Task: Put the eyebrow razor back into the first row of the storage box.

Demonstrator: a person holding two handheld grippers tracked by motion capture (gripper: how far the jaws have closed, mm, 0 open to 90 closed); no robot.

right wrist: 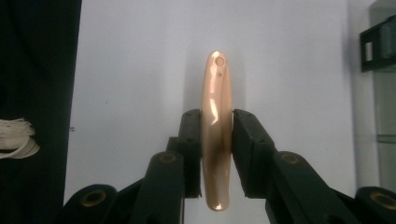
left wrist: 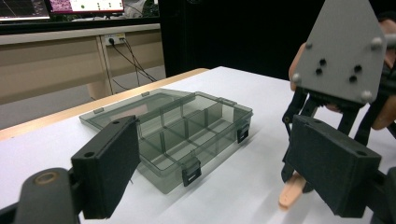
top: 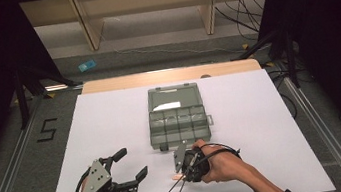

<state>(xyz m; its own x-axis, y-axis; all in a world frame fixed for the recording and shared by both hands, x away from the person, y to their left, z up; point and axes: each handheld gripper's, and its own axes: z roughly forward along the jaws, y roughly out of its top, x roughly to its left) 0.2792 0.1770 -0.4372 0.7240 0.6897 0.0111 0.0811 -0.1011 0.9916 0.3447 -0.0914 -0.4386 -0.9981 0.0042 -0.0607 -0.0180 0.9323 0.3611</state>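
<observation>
My right gripper [top: 181,171], just in front of the open smoky compartment box [top: 177,116], has its jaws clamped on a slim peach-coloured piece [right wrist: 216,130], tip down by the white table [top: 110,114]. My left gripper [top: 130,164], front-left of the box, gapes wide, holding nothing.

The left gripper [top: 130,163] rests low with jaws spread wide, while the right gripper [top: 182,174] points down, jaws clamped together.
</observation>
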